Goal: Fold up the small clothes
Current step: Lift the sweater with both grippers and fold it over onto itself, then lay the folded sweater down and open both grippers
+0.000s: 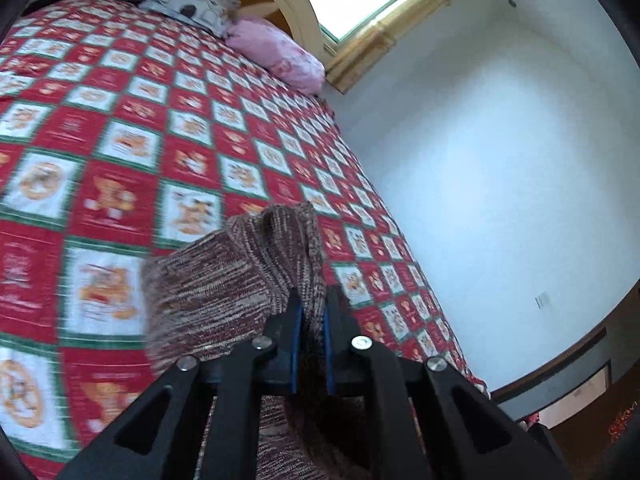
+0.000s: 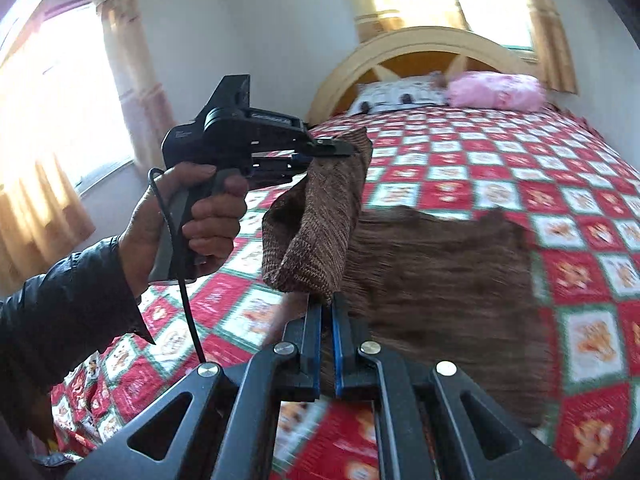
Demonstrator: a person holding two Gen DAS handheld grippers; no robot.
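Note:
A small brown knitted garment [image 2: 440, 264] hangs above the red checked bedspread [image 2: 500, 168]. My right gripper [image 2: 327, 308] is shut on its near edge, the knit pinched between the blue pads. The right wrist view also shows my left gripper [image 2: 340, 148], held in a person's hand [image 2: 200, 216], shut on another corner of the garment, with a folded flap [image 2: 316, 224] drooping between the two grips. In the left wrist view, my left gripper [image 1: 313, 300] clamps the brown knit [image 1: 224, 276], which bunches up in front of the fingers over the bedspread [image 1: 120, 140].
A grey patterned pillow [image 1: 180, 0] and a pink pillow [image 1: 276, 52] lie at the arched headboard [image 2: 420, 48]. A white wall [image 1: 500, 160] runs along the bed's right side. Curtained windows [image 2: 52, 112] stand left and behind the bed. A black cable [image 2: 188, 304] hangs from the left gripper.

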